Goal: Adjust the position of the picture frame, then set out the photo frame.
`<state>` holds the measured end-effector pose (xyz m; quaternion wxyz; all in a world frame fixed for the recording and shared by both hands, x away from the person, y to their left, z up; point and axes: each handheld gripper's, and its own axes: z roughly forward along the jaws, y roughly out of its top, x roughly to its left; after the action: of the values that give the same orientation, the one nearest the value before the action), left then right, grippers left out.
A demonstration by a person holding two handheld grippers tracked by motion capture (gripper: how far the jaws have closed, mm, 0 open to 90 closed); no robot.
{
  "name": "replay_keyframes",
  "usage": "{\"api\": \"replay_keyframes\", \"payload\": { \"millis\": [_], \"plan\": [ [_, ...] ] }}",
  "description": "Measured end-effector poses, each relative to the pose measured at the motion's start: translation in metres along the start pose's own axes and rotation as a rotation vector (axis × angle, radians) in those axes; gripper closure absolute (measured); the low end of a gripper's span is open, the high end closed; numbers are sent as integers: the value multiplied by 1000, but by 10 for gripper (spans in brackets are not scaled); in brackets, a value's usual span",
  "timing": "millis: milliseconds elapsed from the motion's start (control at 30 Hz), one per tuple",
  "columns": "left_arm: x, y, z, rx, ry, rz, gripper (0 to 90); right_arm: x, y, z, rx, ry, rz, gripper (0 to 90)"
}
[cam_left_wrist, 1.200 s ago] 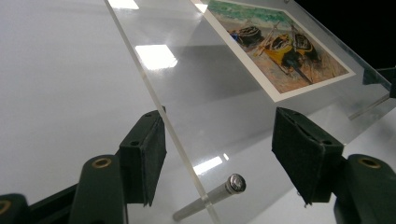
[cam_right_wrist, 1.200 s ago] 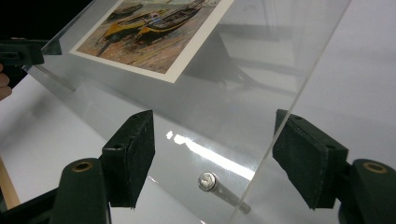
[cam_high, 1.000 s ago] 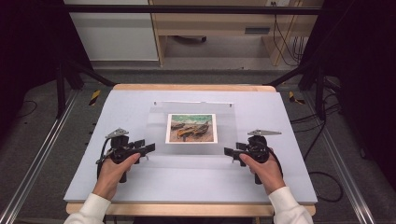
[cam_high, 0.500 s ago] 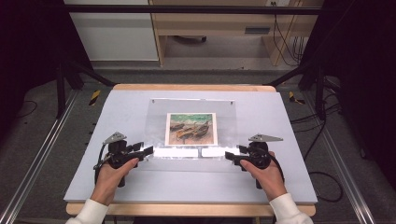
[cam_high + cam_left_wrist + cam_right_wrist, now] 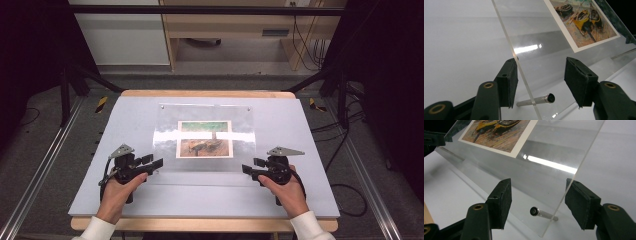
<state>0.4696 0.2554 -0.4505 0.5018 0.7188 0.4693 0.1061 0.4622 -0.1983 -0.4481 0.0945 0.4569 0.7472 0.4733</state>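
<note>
Both grippers, left [image 5: 156, 164] and right [image 5: 246, 169], are gaping open astride the acrylic frame's [image 5: 165, 150] near corners, metal standoffs [image 5: 534, 100] sitting between jaws.

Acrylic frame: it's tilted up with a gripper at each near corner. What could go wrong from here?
1. The acrylic frame sits between open jaws of the left tongs and right tongs, with only an edge touching a pad, so it could slip and drop.
2. Uneven lifting might twist the panel and shift the boat picture.
3. The metal standoff pin near the corner may snag a jaw on closing.
</note>
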Motion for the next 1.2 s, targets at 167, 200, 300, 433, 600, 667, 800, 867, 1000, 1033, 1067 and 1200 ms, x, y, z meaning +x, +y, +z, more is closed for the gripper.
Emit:
{"api": "replay_keyframes", "payload": {
  "millis": [167,200,300,433,600,667,800,867,1000,1033,1067,1200],
  "plan": [
    [-2,-2,-1,-4,7,12,441,2,-3,-2,0,-6,-14,397],
    [-2,-2,-1,-4,9,14,442,3,-3,-2,3,-5,-13,398],
    [-2,-2,-3,-7,9,12,452,4,-5,-4,6,-3,-16,407],
    [-3,-3,-4,-6,11,19,462,5,-5,-5,8,-10,-28,412],
    [-3,-4,-6,-5,10,23,477,6,-7,-7,7,-12,-31,429],
    [-4,-4,-6,-6,10,25,483,7,-8,-8,8,-15,-35,436],
    [-4,-6,-10,-4,9,34,506,9,-10,-10,11,-23,-52,453],
    [-5,-6,-11,-3,10,37,514,10,-11,-11,13,-25,-52,465],
    [-7,-7,-12,1,20,50,515,11,-12,-11,11,-32,-60,473],
    [-7,-7,-12,2,20,54,517,11,-12,-12,12,-33,-64,475],
    [-7,-7,-13,3,21,54,520,12,-12,-12,14,-33,-64,478],
    [-9,-9,-15,8,23,70,532,13,-14,-14,16,-40,-81,494]
  ]
}}
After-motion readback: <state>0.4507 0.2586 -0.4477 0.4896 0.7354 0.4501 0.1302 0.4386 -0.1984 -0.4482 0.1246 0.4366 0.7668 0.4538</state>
